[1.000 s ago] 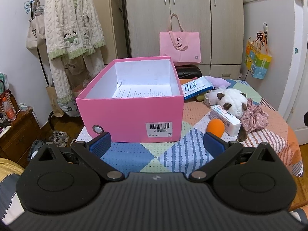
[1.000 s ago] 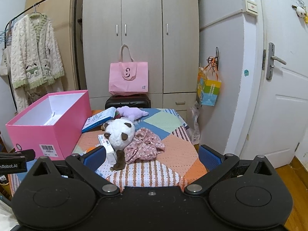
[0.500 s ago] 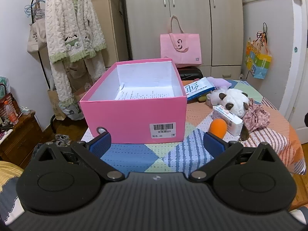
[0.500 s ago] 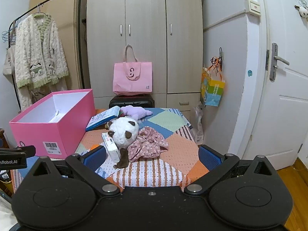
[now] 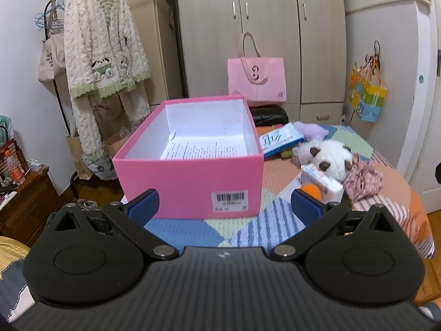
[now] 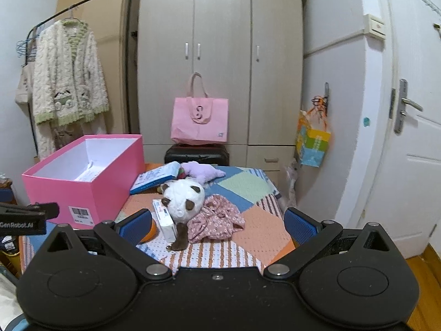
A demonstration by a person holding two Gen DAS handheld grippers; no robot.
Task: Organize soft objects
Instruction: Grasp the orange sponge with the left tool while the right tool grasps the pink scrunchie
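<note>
The left tool (image 5: 224, 204) is wide open and holds nothing. It hangs just in front of the pink box (image 5: 190, 176). The right tool (image 6: 217, 222) is wide open too, with nothing in it, and it points at the pile of soft toys. In the right view a black bar at the left edge reads "GenRobot.AI".

The pink box sits on the left part of the table (image 6: 261, 237), which has a patchwork cloth. Its short end faces the left tool and its long side runs away toward the wardrobe (image 6: 220, 60). A white barcode sticker (image 5: 229, 200) is on that near end, but the small print is too blurry to read. A printed paper sheet (image 5: 204, 150) lies inside, and its words are too small to read.

To the right of the box is an orange ball (image 5: 311, 191), partly hidden behind the tool's pads. Next to it a small white carton (image 6: 164, 218) touches the panda plush (image 6: 183, 200). The panda's face looks toward the tools. A pink flowery cloth (image 6: 216, 220) is bunched up against the panda. Farther back lie a blue and white book (image 6: 155, 178) and a purple plush (image 6: 202, 172).

Beyond the table, a pink tote bag (image 6: 199, 120) with a "3" on it stands on a black case.
</note>
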